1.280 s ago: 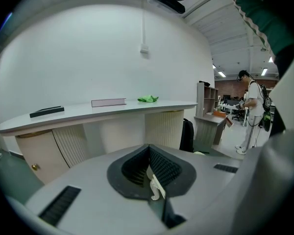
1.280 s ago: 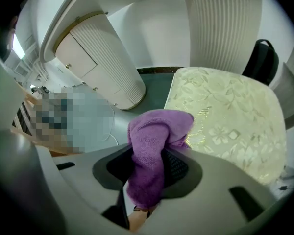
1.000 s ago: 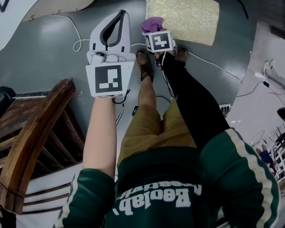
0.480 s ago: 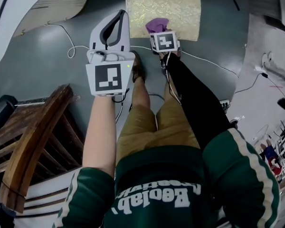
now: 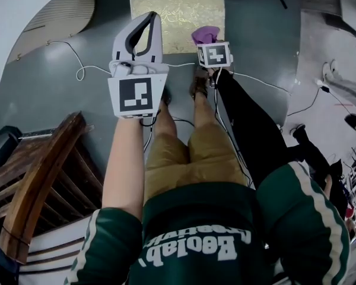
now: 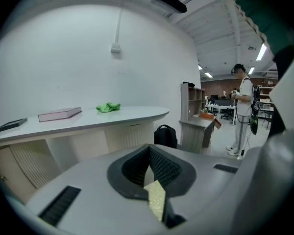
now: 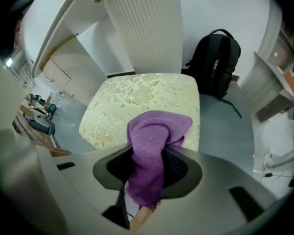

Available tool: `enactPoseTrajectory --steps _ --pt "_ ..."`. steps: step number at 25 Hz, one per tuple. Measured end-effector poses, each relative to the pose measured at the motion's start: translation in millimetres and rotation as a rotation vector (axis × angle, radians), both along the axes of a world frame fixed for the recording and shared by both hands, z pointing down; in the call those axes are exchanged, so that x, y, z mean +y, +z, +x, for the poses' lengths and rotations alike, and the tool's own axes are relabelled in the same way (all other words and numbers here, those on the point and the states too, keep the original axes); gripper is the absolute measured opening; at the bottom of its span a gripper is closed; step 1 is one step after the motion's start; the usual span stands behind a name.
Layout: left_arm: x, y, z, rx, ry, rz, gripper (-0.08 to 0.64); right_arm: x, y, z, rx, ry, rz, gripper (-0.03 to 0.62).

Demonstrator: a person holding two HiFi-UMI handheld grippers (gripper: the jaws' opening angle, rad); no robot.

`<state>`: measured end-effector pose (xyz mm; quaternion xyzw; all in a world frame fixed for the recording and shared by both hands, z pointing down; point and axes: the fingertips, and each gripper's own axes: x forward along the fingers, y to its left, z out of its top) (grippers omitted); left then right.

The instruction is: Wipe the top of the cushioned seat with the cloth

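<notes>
Person is closing in: cushioned seat [image 5: 166, 13] is now sitting just beyond right gripper [image 7: 149, 168], jaws clamping purple cloth [image 7: 154, 136]. Left gripper [image 5: 148, 22] is idling closed, empty. Wiping looks imminent.

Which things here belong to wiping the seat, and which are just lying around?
For the job: cream patterned cushioned seat, purple cloth, right gripper holding it.
Lying about: black backpack, brown wooden chair, white floor cable, green rag on the counter.
</notes>
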<state>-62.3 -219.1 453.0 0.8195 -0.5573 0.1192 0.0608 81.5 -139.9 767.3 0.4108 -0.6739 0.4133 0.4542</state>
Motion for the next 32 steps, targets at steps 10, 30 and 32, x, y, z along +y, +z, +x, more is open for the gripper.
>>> enactPoseTrajectory --steps 10,30,32 --pt "-7.8 -0.4 64.8 -0.001 0.031 0.000 0.017 1.7 6.0 70.1 0.037 -0.024 0.005 0.150" --pt "0.5 14.9 83.3 0.028 0.068 -0.048 0.015 9.9 17.8 95.0 0.063 0.033 -0.030 0.153" --pt "0.8 16.6 82.2 0.020 0.078 -0.038 0.015 11.4 17.4 96.3 0.068 0.031 -0.028 0.153"
